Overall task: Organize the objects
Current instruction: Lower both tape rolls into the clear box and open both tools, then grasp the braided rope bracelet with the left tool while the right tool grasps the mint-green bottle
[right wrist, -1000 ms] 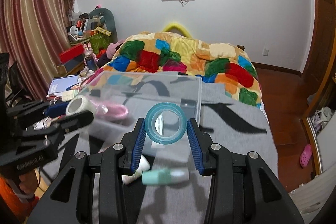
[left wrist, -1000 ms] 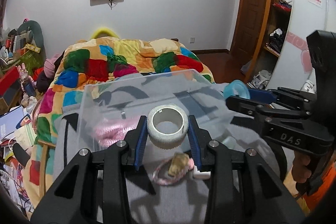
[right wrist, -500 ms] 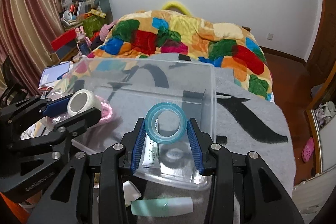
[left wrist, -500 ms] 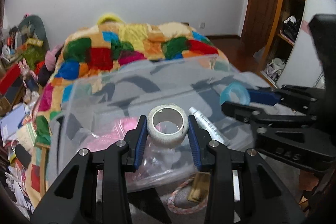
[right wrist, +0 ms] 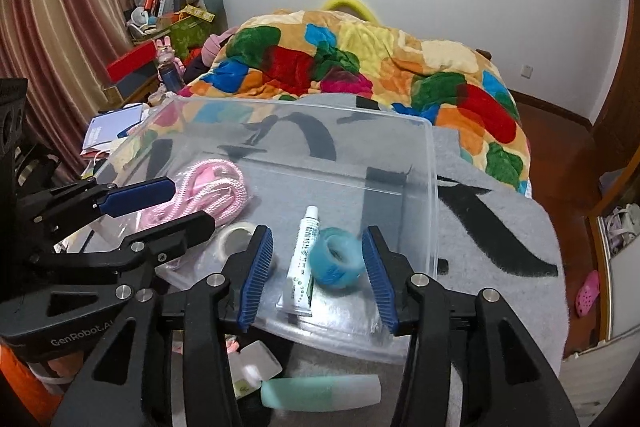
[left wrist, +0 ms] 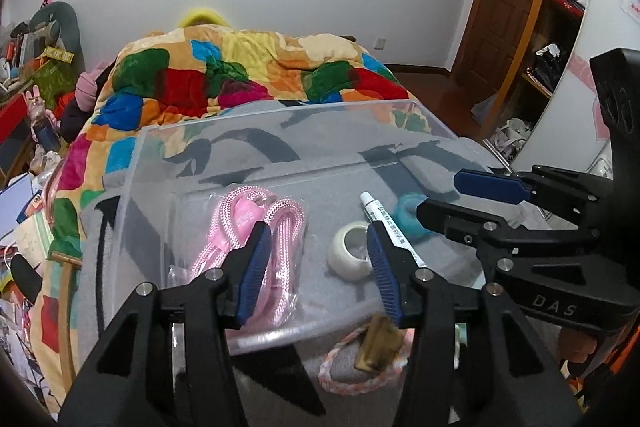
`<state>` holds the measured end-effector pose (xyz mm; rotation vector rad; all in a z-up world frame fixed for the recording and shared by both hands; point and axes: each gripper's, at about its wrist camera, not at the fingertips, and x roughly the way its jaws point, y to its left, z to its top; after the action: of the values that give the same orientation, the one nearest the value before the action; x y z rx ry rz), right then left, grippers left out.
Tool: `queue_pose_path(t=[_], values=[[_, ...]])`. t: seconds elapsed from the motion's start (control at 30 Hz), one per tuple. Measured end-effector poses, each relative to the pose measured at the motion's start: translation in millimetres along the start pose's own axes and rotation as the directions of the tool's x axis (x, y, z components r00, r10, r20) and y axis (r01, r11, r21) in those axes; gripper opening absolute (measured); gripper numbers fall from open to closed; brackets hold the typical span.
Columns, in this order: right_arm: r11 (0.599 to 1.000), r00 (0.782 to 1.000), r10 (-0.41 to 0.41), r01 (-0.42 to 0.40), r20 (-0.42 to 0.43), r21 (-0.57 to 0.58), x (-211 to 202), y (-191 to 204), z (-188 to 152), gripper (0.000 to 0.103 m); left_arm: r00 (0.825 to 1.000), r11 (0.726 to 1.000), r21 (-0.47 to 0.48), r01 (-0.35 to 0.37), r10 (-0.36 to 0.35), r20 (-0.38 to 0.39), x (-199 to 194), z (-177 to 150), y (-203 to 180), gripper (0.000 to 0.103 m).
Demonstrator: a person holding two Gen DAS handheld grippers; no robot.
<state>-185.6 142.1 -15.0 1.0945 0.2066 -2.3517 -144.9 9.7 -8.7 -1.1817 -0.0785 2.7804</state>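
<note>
A clear plastic bin sits on a grey blanket. In it lie a white tape roll, a blue tape roll, a white tube and a pink rope. My left gripper is open above the bin's front, the white roll lying below it. My right gripper is open over the blue roll, which is blurred.
On the blanket in front of the bin lie a pink-white cord with a brown piece, a mint-green bottle and a small white case. A patchwork quilt covers the bed behind. Clutter stands at left; shelves at right.
Both grippers moved over the bin and opened. The white roll left the left gripper and the blue roll left the right one; both now lie in the bin.
</note>
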Motion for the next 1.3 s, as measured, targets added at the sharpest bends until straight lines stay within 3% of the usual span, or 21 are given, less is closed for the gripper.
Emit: queue_pose_path(t=[0.2, 0.33, 0.53, 0.63, 0.77, 0.83, 0.9, 1.03, 1.1, 1.2, 1.3], values=[[0.999, 0.998, -0.015, 0.017, 0.054, -0.028, -28.4, 6.9, -5.8, 0.047, 0.999, 1.000, 0.022, -0.014, 0.013, 0.047, -29.5, -5.9, -4.4, 0.061], [0.999, 0.996, -0.010, 0.013, 0.094, -0.034, -50.8, 7.8, -16.8, 0.052, 0.998, 1.000, 0.030, -0.001, -0.001, 0.063, -46.3, -15.0, -5.9, 0.062], [0.999, 0.996, -0.004, 0.008, 0.091, -0.039, -64.8, 7.2, -38.3, 0.057, 0.999, 0.997, 0.081, -0.002, -0.001, 0.043, -51.7, -39.5, -12.4, 0.062], [1.000, 0.997, 0.003, -0.001, 0.072, -0.026, -63.4, 2.2, -51.1, 0.060, 1.000, 0.994, 0.107, 0.027, -0.028, -0.001, -44.5, -53.9, -16.5, 0.062], [1.000, 1.000, 0.000, 0.000, 0.025, -0.019, -54.6, -3.0, -69.4, 0.062, 0.999, 0.986, 0.164, 0.015, -0.008, -0.041, -27.2, -67.9, -24.8, 0.061], [1.000, 1.000, 0.001, -0.002, -0.005, -0.018, -47.2, -4.8, -77.8, 0.067, 0.998, 0.985, 0.171, 0.019, -0.010, -0.056, -20.0, -71.0, -26.2, 0.053], [1.000, 1.000, 0.000, -0.001, -0.028, -0.013, -39.6, -5.6, -83.6, 0.072, 0.998, 0.983, 0.181, 0.020, -0.008, -0.070, -11.9, -73.1, -27.5, 0.038], [1.000, 0.998, 0.008, -0.009, -0.057, -0.008, -28.1, -6.3, -89.8, 0.075, 0.996, 0.981, 0.186, 0.051, -0.037, -0.080, -6.3, -75.6, -29.1, 0.025], [1.000, 0.998, 0.000, -0.001, -0.068, -0.010, -21.3, -6.6, -89.4, 0.077, 0.996, 0.978, 0.199, 0.055, -0.041, -0.076, -8.6, -76.7, -31.3, 0.012], [1.000, 0.996, -0.002, 0.001, -0.088, -0.010, -12.3, -6.3, -88.7, 0.078, 0.996, 0.978, 0.202, 0.059, -0.045, -0.073, -11.6, -80.1, -32.3, 0.003], [1.000, 0.995, 0.014, -0.013, -0.098, 0.010, -6.9, -6.6, -89.6, 0.078, 0.997, 0.982, 0.181, 0.052, -0.041, -0.067, -17.4, -82.5, -27.4, 0.002]])
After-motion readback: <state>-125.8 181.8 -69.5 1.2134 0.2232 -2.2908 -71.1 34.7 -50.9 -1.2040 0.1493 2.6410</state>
